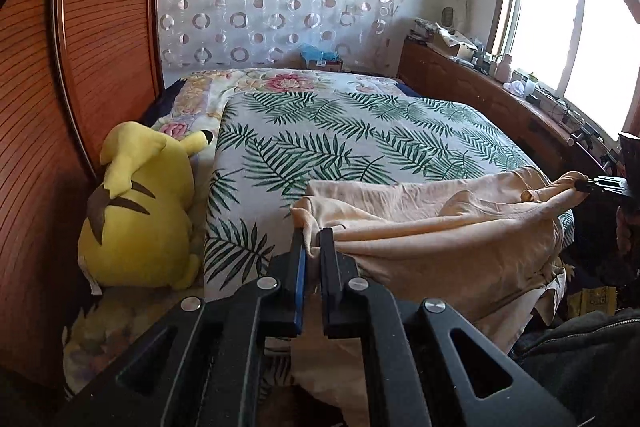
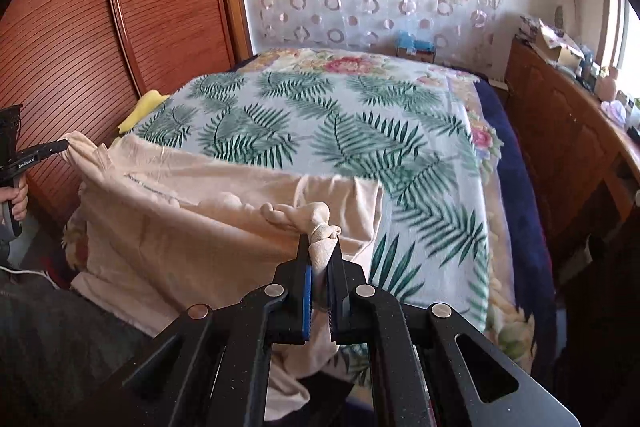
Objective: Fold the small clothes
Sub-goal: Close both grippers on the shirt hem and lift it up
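Observation:
A cream garment hangs stretched between my two grippers over the near edge of the bed; it also shows in the right wrist view. My left gripper is shut on one corner of the garment. My right gripper is shut on a bunched, knotted corner. The right gripper shows at the right edge of the left wrist view, pinching cloth. The left gripper shows at the left edge of the right wrist view. The garment's lower part drapes down off the bed.
The bed has a leaf-print blanket over a floral cover. A yellow plush toy lies at the bed's left by a wooden wardrobe. A cluttered wooden cabinet runs under the window on the right.

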Tool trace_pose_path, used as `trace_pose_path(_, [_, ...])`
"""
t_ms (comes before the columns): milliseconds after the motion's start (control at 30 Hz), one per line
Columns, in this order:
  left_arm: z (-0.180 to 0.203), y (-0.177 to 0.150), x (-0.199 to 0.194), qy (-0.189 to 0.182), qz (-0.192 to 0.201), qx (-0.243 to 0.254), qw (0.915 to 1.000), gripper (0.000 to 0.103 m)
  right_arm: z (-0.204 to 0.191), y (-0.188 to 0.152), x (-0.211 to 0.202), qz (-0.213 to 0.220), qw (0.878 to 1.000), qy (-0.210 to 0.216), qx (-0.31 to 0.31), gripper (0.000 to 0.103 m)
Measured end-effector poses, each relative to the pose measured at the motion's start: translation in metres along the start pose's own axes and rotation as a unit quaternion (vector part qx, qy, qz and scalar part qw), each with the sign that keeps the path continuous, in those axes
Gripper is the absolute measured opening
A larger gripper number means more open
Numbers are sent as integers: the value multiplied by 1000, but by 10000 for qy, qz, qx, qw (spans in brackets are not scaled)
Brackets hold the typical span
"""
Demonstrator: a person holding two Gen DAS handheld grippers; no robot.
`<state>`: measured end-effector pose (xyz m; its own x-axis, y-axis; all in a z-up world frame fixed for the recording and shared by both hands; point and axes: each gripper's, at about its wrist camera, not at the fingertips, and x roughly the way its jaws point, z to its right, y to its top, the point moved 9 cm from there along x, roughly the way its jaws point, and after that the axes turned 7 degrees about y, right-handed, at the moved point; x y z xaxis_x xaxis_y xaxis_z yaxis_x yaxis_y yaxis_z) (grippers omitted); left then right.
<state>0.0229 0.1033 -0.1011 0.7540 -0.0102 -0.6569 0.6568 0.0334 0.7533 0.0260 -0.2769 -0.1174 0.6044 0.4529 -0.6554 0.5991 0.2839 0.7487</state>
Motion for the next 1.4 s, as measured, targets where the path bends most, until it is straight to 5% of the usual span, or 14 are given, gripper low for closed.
trace_pose_path(167, [-3, -10, 11, 76, -123, -26, 9999, 9, -10, -4, 11, -160, 9998, -61, 142, 6])
trace_pose_path(233, [-4, -7, 9, 120, -64, 10, 9999, 12, -11, 1, 10, -137, 9998, -119, 125, 18])
trace_pose_path(400, [-1, 10, 10, 128, 122, 109, 9998, 22, -13, 21, -5, 132, 9996, -225, -86, 23])
trace_pose_path(500, [5, 26, 12, 34, 274, 142, 9995, 42, -11, 33, -13, 300, 9988, -332, -190, 39])
trace_pose_path(600, [12, 42, 19, -31, 407, 263, 9988, 58, -8, 39, -8, 349, 9982, -433, -204, 42])
trace_pose_path(667, [15, 51, 28, -1, 420, 315, 9986, 79, -6, 40, 0, 369, 9980, -476, -205, 45])
trace_pose_path(1033, [18, 46, 99, 86, -215, 393, 9990, 81, 20, 41, 82, -46, 9990, -435, -33, 55])
trace_pose_path(1400, [18, 30, 130, 22, -688, 339, 9970, 81, 39, 31, 118, -414, 9981, -340, 304, 58])
